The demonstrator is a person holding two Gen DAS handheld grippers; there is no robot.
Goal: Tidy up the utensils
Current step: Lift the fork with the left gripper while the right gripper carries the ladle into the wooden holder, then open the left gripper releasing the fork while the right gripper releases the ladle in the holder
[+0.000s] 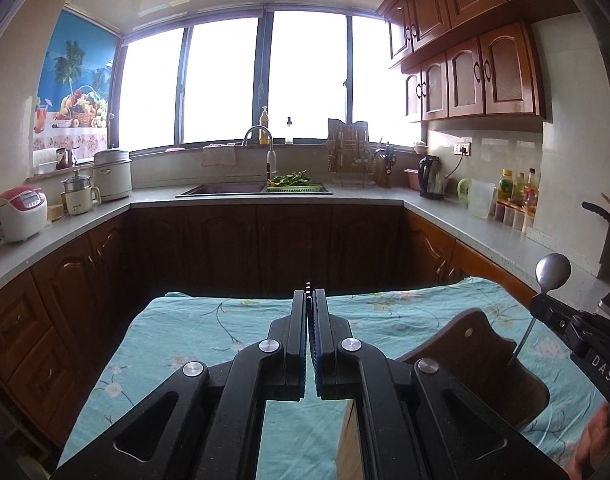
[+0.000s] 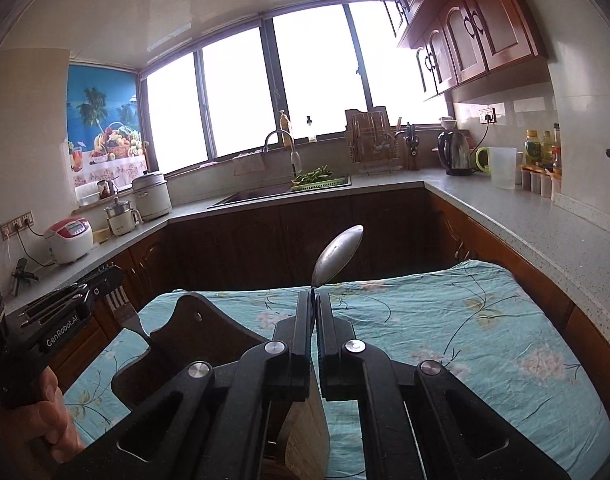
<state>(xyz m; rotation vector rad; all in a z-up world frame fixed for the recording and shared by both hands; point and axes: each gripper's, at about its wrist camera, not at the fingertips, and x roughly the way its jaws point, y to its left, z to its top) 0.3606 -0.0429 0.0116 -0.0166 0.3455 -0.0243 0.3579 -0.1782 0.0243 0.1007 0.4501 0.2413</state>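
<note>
Left wrist view: your left gripper (image 1: 309, 294) holds one fork, jaws clamped on it, over the table (image 1: 225, 328). One wooden holder (image 1: 481, 344) sits right of it.

Right wrist view: your right gripper (image 2: 315, 300) clamps one spoon (image 2: 337, 254), bowl upward, right of the holder, open cloth beyond.

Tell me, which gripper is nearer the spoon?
Right. The right gripper is shut on the spoon by its handle. The left gripper is off to the side, gripping something thin and dark.
</note>
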